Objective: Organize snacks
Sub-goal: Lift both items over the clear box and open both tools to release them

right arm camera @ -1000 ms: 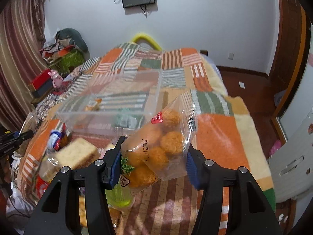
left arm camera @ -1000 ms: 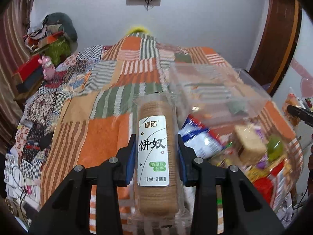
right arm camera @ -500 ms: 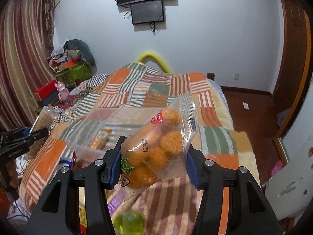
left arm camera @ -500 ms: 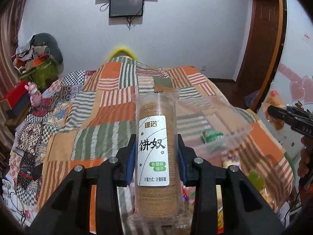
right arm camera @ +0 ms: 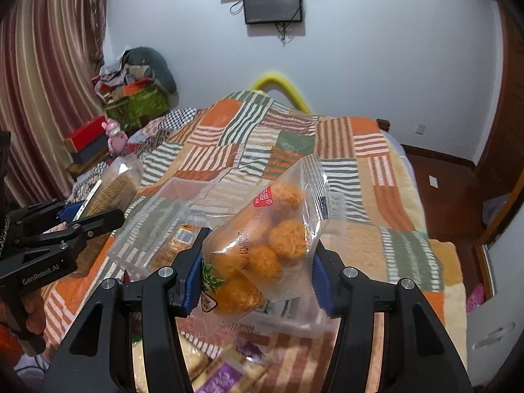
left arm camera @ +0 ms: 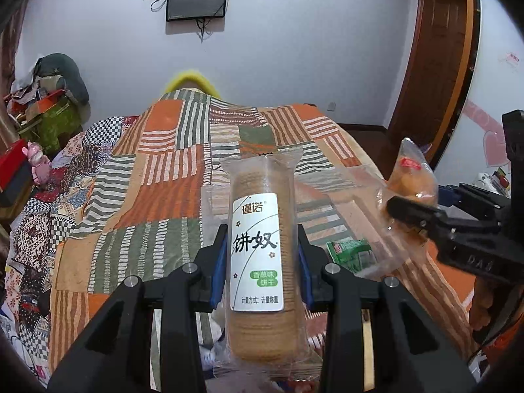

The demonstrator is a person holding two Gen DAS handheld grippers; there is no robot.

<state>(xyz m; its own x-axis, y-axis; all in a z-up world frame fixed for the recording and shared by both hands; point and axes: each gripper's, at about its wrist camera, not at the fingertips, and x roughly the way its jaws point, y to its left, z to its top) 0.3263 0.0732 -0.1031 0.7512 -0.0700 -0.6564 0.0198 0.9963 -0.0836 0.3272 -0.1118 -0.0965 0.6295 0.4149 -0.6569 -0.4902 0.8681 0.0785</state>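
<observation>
My left gripper (left arm camera: 262, 262) is shut on a clear pack of round brown biscuits (left arm camera: 255, 252) with a white label, held upright. My right gripper (right arm camera: 255, 262) is shut on a clear bag of orange crumbed balls (right arm camera: 262, 245). Both hang over a clear plastic box (right arm camera: 150, 216) on the patchwork bed. In the left wrist view the box (left arm camera: 340, 209) lies just behind the biscuit pack, with a green packet (left arm camera: 350, 252) inside. The right gripper (left arm camera: 422, 196) and its bag (left arm camera: 409, 173) show at the right there. The left gripper (right arm camera: 88, 209) shows at the left of the right wrist view.
An orange, green and white patchwork blanket (left arm camera: 157, 196) covers the bed. Loose snack packets (right arm camera: 222, 376) lie near the front edge. Boxes and clutter (right arm camera: 137, 98) stand at the far left, screens (right arm camera: 271, 3) hang on the wall, and a wooden floor (right arm camera: 458, 190) lies to the right.
Both grippers have moved forward over the bed with their packs still held. The loose snack pile has dropped out of the left view, and the right gripper has come into it.
</observation>
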